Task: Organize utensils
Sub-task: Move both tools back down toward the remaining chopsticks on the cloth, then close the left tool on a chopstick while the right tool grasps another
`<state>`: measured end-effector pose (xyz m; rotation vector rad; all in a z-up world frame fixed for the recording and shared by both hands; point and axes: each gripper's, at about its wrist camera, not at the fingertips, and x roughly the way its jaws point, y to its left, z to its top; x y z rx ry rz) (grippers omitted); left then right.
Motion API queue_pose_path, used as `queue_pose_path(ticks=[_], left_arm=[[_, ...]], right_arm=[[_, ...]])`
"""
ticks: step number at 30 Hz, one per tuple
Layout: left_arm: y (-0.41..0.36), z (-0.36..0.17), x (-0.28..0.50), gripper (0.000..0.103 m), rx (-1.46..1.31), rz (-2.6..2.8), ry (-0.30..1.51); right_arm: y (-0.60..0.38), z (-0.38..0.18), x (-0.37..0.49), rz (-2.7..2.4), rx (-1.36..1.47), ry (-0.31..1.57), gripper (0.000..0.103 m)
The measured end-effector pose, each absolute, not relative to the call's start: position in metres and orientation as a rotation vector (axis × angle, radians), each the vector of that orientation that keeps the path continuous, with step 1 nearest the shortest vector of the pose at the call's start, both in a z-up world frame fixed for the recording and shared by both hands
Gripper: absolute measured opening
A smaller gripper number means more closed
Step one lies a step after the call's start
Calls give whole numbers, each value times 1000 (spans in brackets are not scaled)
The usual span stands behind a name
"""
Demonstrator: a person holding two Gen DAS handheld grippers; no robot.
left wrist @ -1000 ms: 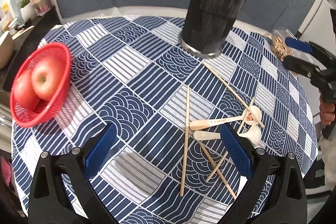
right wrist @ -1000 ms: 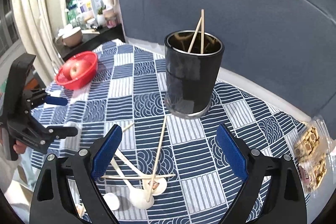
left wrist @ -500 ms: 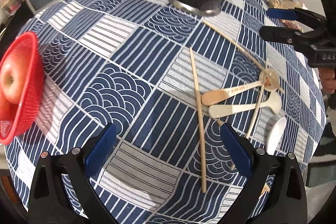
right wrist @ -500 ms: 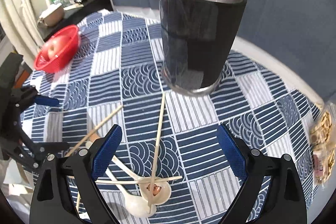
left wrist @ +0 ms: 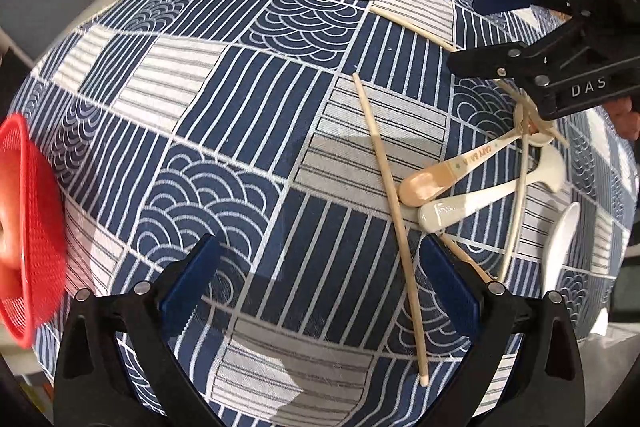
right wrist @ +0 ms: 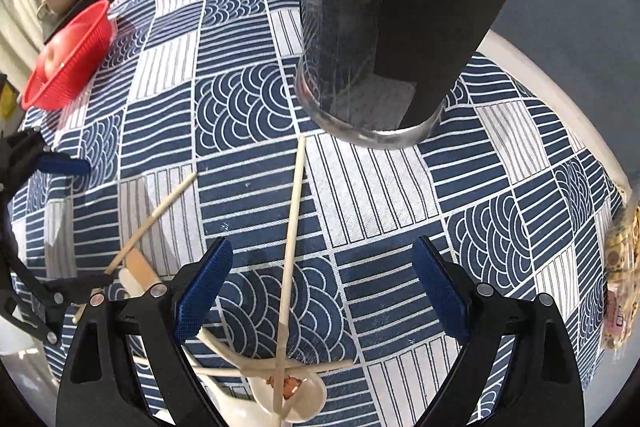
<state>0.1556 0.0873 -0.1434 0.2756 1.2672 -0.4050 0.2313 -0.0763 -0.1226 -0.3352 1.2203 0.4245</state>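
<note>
Your left gripper [left wrist: 316, 279] points steeply down over the patterned tablecloth [left wrist: 240, 131], its blue pads spread wide with nothing between them. A long chopstick [left wrist: 390, 211] lies just inside its right pad, running from the middle of the table toward the near edge. Beside that stick sit the spoons: a tan-handled spoon [left wrist: 444, 179] and a white spoon [left wrist: 480, 203] lying side by side, handles toward you, bowls toward the right edge. A third white spoon [left wrist: 560, 247] lies nearer the right edge. More chopsticks cross over the spoon bowls there.

Your right gripper [right wrist: 320, 287] also points down with its pads standing wide and empty. In its own view a chopstick [right wrist: 292, 227] runs between the pads from the foot of the black holder [right wrist: 392, 27] down to a spoon bowl with an orange picture [right wrist: 296, 391] at the near edge, crossed by another stick. From the left wrist view, this gripper hangs over the spoon bowls at the right side of the table; whether it touches them you cannot tell.

The black holder stands upright toward the far edge of the table. A red basket [right wrist: 68, 67] with an apple [right wrist: 54, 55] sits at the left edge, and a packet of snacks [right wrist: 620, 267] at the right edge.
</note>
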Motion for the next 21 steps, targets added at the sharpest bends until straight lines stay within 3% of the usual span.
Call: queue_pose_path(ticks=[6,8,9,10,11,13,21], left_arm=[[83,-145,162,98,276,-366,1236],[84,-144,161,93,274,-363,1230],[86,-140,160,81,267,-363,1219],[88,-137,159,59,258,-364,1208],[92,-133,161,49,235,-354,1200],[107,-130,164,10,192,-317,1205],[136,-132,166,5,80,-306,1269]], right_arm=[[-77,-130,232,418,-335,1260,64],[-78,-130,231,437,-321,1267,44],[-77,-129,230,451,-315,1268,35],[-76,-128,230,458,-318,1268,13],[-75,-128,230,454,-333,1269,5],[-74,-127,228,469,-338,1268,5],[-78,-114,215,502,-276,1237,5]])
